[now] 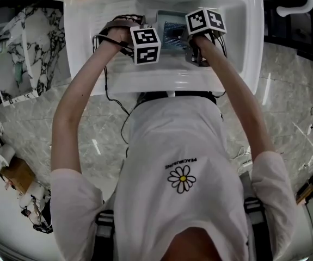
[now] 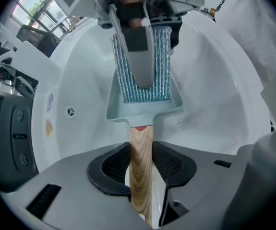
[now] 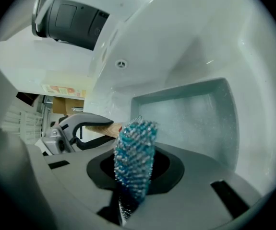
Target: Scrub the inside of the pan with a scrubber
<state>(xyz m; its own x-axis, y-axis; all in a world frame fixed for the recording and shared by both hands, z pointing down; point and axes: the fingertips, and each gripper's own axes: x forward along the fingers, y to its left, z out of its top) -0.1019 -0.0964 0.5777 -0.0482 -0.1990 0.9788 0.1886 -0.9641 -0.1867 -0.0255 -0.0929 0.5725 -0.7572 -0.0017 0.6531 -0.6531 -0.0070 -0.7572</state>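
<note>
In the sink [image 1: 249, 37]: left gripper [image 2: 141, 157] clamps the pan [image 2: 114, 105] by its wooden handle [image 2: 141, 186], steadying it; right gripper [image 3: 136, 176] pinches the scrubber [image 3: 135, 147] for scrubbing inside.

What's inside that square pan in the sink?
A blue-and-silver scrubber, held in the pan by the right gripper. The pan floor beneath the scrubber and gripper is covered, so whether it is dirty there cannot be seen.

White sink [image 2: 214, 75] holds 1 square pale pan [image 2: 145, 111].
</note>
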